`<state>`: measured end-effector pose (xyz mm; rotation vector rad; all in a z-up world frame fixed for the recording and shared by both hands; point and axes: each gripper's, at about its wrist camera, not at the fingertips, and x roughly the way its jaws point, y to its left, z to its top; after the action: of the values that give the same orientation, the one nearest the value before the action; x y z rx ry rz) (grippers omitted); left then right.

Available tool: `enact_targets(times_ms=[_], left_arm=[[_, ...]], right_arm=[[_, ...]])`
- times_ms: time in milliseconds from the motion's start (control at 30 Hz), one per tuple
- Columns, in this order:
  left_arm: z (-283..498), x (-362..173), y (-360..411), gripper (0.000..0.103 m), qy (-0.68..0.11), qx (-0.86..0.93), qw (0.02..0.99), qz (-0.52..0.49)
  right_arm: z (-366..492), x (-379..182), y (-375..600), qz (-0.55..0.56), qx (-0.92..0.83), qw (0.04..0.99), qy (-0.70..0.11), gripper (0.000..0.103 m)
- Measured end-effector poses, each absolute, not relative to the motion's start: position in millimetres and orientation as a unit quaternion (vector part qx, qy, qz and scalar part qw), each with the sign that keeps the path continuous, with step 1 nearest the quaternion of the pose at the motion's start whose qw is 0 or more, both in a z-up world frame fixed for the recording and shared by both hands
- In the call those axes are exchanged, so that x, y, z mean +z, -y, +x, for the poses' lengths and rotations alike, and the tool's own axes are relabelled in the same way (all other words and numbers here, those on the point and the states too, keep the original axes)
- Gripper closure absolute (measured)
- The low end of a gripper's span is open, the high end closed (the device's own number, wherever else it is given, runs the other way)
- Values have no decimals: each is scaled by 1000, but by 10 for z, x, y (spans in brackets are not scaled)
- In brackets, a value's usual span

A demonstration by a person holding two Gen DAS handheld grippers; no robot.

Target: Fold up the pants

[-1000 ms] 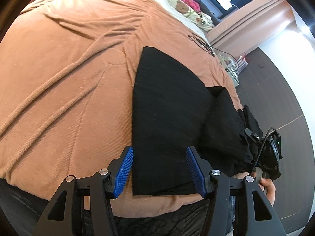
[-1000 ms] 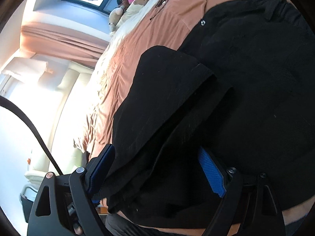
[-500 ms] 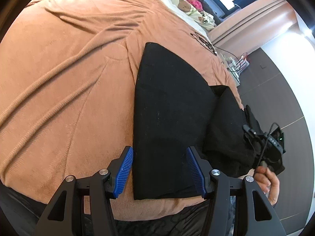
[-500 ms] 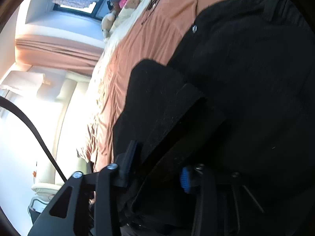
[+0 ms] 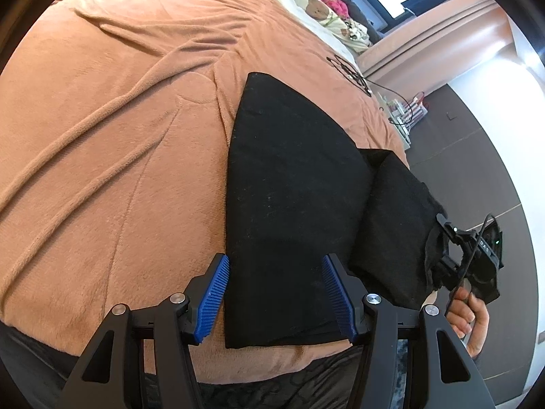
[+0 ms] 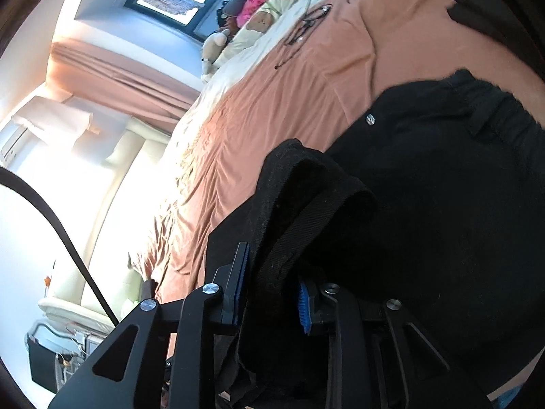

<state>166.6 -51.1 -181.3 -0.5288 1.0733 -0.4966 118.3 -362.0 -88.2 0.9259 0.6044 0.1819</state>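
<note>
The black pants [image 5: 293, 177] lie flat on an orange-brown blanket [image 5: 119, 119], reaching the bed's near edge. My left gripper [image 5: 276, 293] hovers over their near end, open, one blue pad on each side of the cloth. In the left wrist view my right gripper [image 5: 453, 259] sits at the right edge of the bed with a thick folded-over part of the pants [image 5: 398, 225] bunched in it. In the right wrist view the right gripper [image 6: 272, 272] is shut on that black fold [image 6: 299, 204], raised a little off the rest of the pants [image 6: 442, 221].
Pillows and plush toys [image 5: 327, 3] lie at the head of the bed under a window. A black cable [image 5: 351, 75] rests on the blanket's far right. Dark floor [image 5: 494, 156] runs along the right side. A hand [image 5: 466, 317] holds the right gripper's handle.
The right gripper's fingers closed on the folded edge of the pants and lifted it slightly. The left gripper stayed over the near end, still open.
</note>
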Motion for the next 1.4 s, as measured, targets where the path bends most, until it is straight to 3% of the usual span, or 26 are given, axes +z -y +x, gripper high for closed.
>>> enact_targets(times_ms=[67,133,367,600,633,733,833,1400], left_arm=[[1680,-1811,518,45,-501,-232,796,-247],[1689,-1806,528,44,-502,-232,796,-247],[1706,-1816,538,44,-502,-229,795,-252],[1703,-1757,559,44,-501,-226,799,-245],[1702,-1748,566,44,-501,-225,800,-243],[1701,-1734,573,44,-500,-224,801,-241],[1703,-1729,567,44,-500,-223,801,-243],[1760,-1687,546,44,-492,-221,805,-246]], right_arm=[[1157,-996,3701,466,80,833,-287,41],[1085,-1097,3759,490,73,823,-278,32],[1088,-1346,3814,540,84,790,-277,31],[1239,-1162,3764,483,79,817,-305,32],[1265,-1081,3743,462,77,827,-309,39],[1334,-936,3711,409,67,847,-333,76],[1348,-782,3701,369,55,861,-345,88],[1283,83,4216,203,-15,901,-383,89]])
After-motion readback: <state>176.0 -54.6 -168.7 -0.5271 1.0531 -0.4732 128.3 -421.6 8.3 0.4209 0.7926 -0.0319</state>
